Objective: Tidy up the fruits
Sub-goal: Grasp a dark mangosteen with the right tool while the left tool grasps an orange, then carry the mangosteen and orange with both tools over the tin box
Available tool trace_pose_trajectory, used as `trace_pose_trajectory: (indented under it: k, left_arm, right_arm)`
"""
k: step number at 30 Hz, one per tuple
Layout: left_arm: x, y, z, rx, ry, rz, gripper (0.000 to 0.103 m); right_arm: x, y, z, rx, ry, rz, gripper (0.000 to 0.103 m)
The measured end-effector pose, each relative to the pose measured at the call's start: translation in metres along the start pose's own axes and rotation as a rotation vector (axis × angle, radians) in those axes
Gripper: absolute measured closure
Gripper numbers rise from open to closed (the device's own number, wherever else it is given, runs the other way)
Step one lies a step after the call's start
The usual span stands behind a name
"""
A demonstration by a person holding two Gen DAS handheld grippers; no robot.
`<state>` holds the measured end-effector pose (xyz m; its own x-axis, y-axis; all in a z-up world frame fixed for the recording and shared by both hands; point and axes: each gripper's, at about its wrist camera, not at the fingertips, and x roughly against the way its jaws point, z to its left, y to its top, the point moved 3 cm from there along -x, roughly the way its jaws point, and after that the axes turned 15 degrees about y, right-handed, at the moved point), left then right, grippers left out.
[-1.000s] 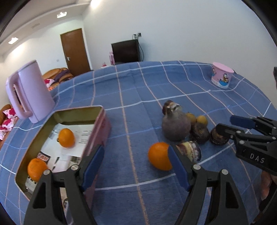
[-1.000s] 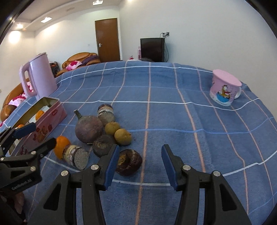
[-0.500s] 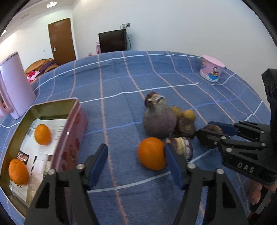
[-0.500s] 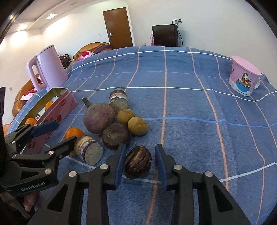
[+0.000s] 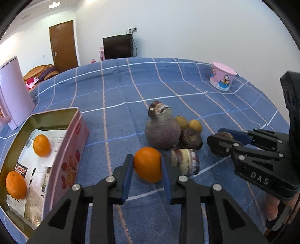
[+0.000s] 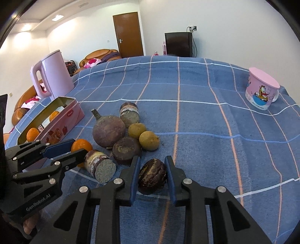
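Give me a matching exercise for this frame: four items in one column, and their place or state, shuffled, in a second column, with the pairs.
Items
1. orange
2. dark wrinkled fruit
3. pink cup
4. pink tin

Places
A. stands alone on the cloth, far from the fruit pile
B. between the left gripper fingers
C. holds two oranges
D. between the right gripper fingers

Pairs: 1-B, 2-D, 3-A, 4-C

White walls [image 6: 234, 22], brown door [image 6: 129, 35], black cabinet [image 6: 178, 44], orange sofa [image 6: 99, 56], ceiling lights [image 6: 57, 18]
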<state>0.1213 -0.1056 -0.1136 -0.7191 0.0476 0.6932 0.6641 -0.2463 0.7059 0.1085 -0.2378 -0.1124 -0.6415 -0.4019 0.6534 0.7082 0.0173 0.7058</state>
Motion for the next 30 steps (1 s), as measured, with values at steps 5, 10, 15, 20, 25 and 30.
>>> trace_pose_trajectory:
  k: [5,10,15,20,25,30]
  left_arm:
    - [0.009,0.0,0.004,0.014,0.035,-0.047,0.073]
    - [0.015,0.001,0.009,0.031,0.063,-0.084,0.073]
    - [0.02,0.001,0.013,0.048,0.081,-0.11,0.073]
    - [0.026,0.001,0.016,0.068,0.104,-0.142,0.073]
    - [0.032,0.0,0.016,0.072,0.126,-0.172,0.073]
    - [0.037,0.0,0.019,0.085,0.142,-0.199,0.073]
  right_arm:
    - [0.006,0.002,0.003,0.018,-0.011,-0.034,0.075]
    - [0.014,0.002,0.005,0.033,-0.017,-0.073,0.075]
    - [0.017,0.003,0.008,0.048,-0.024,-0.096,0.075]
    - [0.025,0.004,0.012,0.067,-0.029,-0.137,0.075]
    - [0.029,0.004,0.014,0.079,-0.032,-0.163,0.075]
    - [0.034,0.003,0.016,0.09,-0.038,-0.194,0.075]
